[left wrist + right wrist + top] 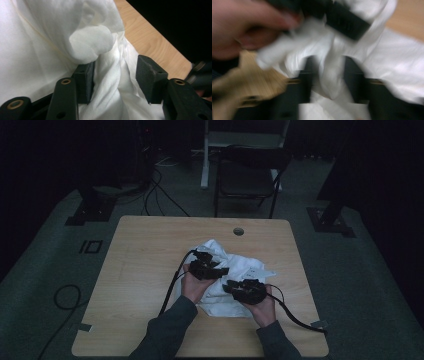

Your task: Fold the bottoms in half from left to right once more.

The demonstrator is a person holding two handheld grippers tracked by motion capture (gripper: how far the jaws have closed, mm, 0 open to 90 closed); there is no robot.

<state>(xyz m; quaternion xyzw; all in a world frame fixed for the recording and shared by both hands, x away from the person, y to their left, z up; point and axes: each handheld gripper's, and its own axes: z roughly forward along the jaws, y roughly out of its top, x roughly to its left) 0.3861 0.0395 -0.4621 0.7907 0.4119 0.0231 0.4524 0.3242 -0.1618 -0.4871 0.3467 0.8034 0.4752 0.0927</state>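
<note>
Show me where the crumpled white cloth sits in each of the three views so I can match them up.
High view: the crumpled white cloth lies right of centre on the light wooden table, under both grippers.
Left gripper view: it covers the left and centre, a fold running between the black jaws.
Right gripper view: blurred, it spreads across centre and right, a bunched fold between the jaws.
Shared landmark: the light wooden tabletop beside the cloth.

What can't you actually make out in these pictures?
- High view: what the white cloth is; it lies crumpled, with both hands over it.
- Right gripper view: whether the right gripper pinches the cloth; motion blur smears it.
- Left gripper view: the cloth's edges; the frame cuts them off.
</note>
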